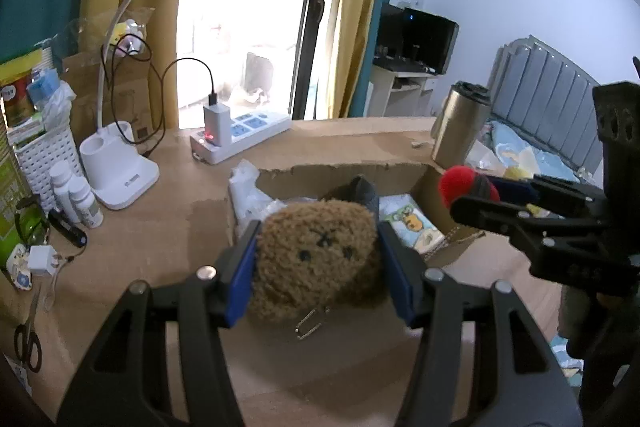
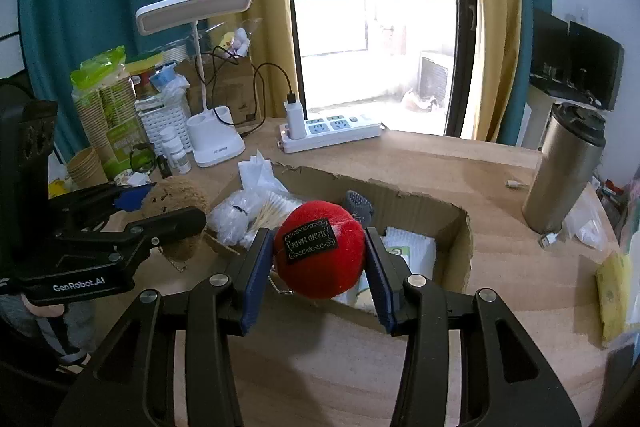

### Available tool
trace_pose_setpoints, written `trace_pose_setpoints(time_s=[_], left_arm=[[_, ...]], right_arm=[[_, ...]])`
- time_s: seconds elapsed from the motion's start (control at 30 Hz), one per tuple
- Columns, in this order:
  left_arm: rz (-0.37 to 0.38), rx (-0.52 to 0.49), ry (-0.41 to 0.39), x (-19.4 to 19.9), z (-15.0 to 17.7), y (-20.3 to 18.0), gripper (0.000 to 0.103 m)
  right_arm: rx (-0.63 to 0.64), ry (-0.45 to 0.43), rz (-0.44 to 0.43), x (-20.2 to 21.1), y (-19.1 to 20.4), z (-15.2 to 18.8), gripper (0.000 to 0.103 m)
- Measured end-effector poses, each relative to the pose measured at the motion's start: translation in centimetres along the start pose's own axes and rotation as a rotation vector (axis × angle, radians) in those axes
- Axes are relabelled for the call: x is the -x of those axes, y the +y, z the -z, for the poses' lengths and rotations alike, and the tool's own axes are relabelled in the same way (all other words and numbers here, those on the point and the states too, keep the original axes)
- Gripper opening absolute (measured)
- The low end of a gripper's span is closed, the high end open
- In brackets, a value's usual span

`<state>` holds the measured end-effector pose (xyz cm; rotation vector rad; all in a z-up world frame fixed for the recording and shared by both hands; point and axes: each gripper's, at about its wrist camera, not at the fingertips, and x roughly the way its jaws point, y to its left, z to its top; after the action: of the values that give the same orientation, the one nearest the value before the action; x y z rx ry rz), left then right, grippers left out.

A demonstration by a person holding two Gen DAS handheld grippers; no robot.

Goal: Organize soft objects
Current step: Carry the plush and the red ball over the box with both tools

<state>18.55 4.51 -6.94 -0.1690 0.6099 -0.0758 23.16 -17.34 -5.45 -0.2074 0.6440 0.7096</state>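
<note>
My left gripper is shut on a brown plush bear head with a small chain, held above the desk just in front of an open cardboard box. My right gripper is shut on a red plush ball with a black "HAND MADE" label, held over the box's near edge. The right gripper also shows in the left wrist view, the left one in the right wrist view. The box holds tissue packs and a grey item.
On the wooden desk stand a white desk lamp, a power strip, white bottles, a white basket, a steel tumbler, plastic bags and scissors. A bed lies beyond to the right.
</note>
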Motion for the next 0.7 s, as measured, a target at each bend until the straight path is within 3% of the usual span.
trace_pose_setpoints(time_s=[0.7], left_arm=[[0.011, 0.04, -0.01, -1.9, -1.4, 2.6, 0.058]], right_arm=[[0.015, 0.039, -0.017, -4.2, -0.5, -2.2, 0.048]])
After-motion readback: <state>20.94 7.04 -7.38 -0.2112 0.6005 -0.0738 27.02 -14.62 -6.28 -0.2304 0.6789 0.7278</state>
